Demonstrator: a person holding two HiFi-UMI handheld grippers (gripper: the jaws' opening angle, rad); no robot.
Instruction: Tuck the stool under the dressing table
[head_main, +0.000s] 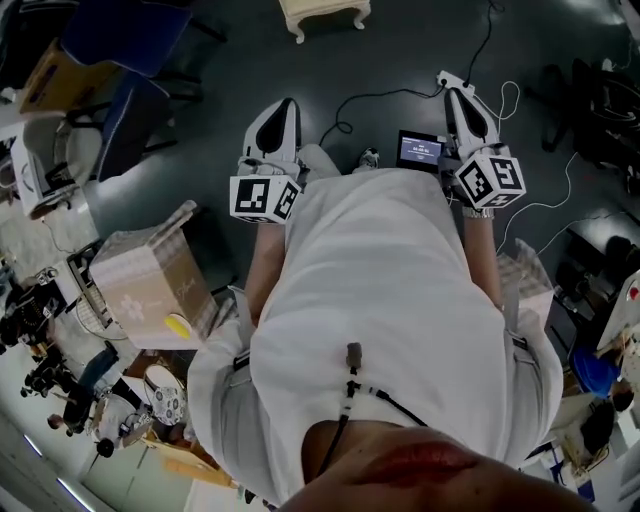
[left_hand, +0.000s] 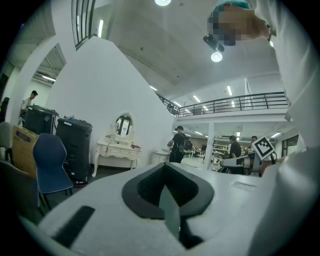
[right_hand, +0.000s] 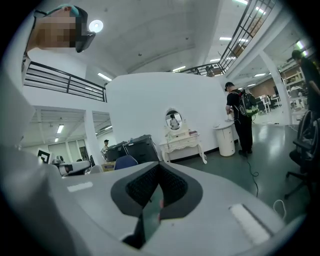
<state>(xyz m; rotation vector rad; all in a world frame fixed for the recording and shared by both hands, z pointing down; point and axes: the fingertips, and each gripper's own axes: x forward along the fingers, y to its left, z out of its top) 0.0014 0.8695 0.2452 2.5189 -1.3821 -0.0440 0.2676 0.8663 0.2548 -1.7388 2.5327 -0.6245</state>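
Observation:
A cream stool (head_main: 325, 14) with curved legs stands on the dark floor at the top edge of the head view, ahead of both grippers and well apart from them. My left gripper (head_main: 285, 108) and right gripper (head_main: 457, 92) are held out level in front of the person's white shirt, both shut and empty. The white dressing table (left_hand: 119, 148) with its oval mirror stands far off against a white wall in the left gripper view, beyond the shut left gripper (left_hand: 168, 192). The right gripper view shows the dressing table (right_hand: 181, 142) too, beyond the shut right gripper (right_hand: 154, 194).
A cardboard box (head_main: 150, 275) sits left of the person, a blue chair (head_main: 125, 45) beyond it. Cables (head_main: 380, 97) and a small screen (head_main: 420, 150) lie on the floor. A person with a backpack (right_hand: 242, 122) stands by a white bin (right_hand: 226, 140). Black cases (left_hand: 74, 147) flank the dressing table.

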